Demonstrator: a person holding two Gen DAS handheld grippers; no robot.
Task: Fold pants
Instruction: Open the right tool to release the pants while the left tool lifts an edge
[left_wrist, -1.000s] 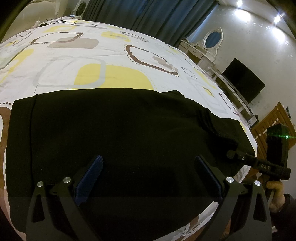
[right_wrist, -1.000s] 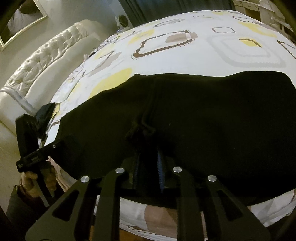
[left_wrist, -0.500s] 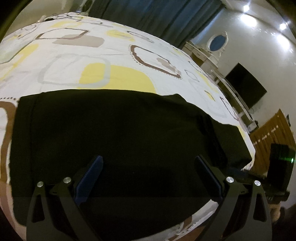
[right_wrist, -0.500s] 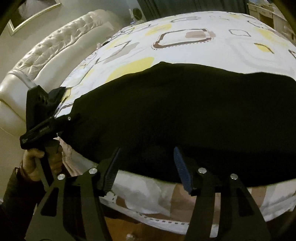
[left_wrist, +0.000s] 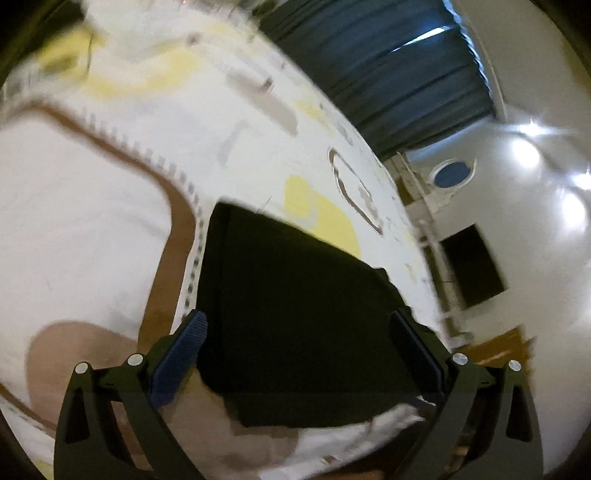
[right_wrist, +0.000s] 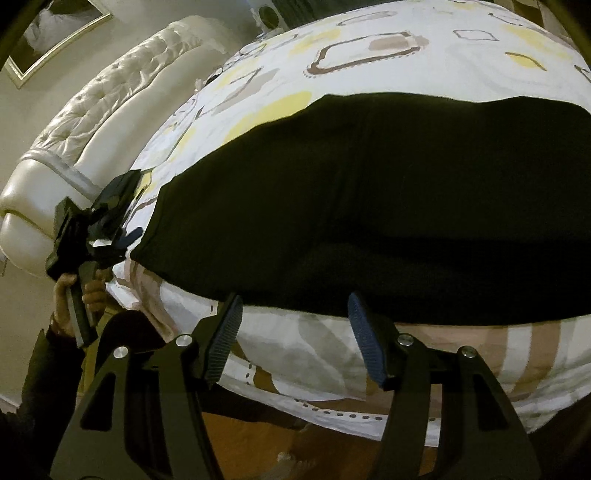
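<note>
Black pants (right_wrist: 369, 192) lie folded flat as one broad dark slab on the patterned bedspread (right_wrist: 388, 48), close to the near edge of the bed, with the fabric's near hem running just short of where the spread drops over the side. In the left wrist view the same pants (left_wrist: 303, 310) appear as a dark block with a straight folded edge on the left; that view is motion-blurred, so finer creases cannot be made out.

Tufted cream headboard (right_wrist: 85, 136) stands at the far left end of the bed. Dark blue curtains (left_wrist: 388, 66) hang beyond the bed's far side, with a dark TV screen (left_wrist: 472, 266) against the wall near them.

Right gripper (right_wrist: 295, 332): jaws apart, nothing between them, hovering over the bed's hanging edge just short of the pants' near hem. Blue ribbed pads (right_wrist: 364, 343) are clear of the cloth.

Left gripper (left_wrist: 299, 354): jaws spread wide, framing the near end of the pants; contact with the cloth cannot be told. In the right wrist view it (right_wrist: 122, 229) is held by a hand (right_wrist: 74, 295) just beside the pants' left corner.
</note>
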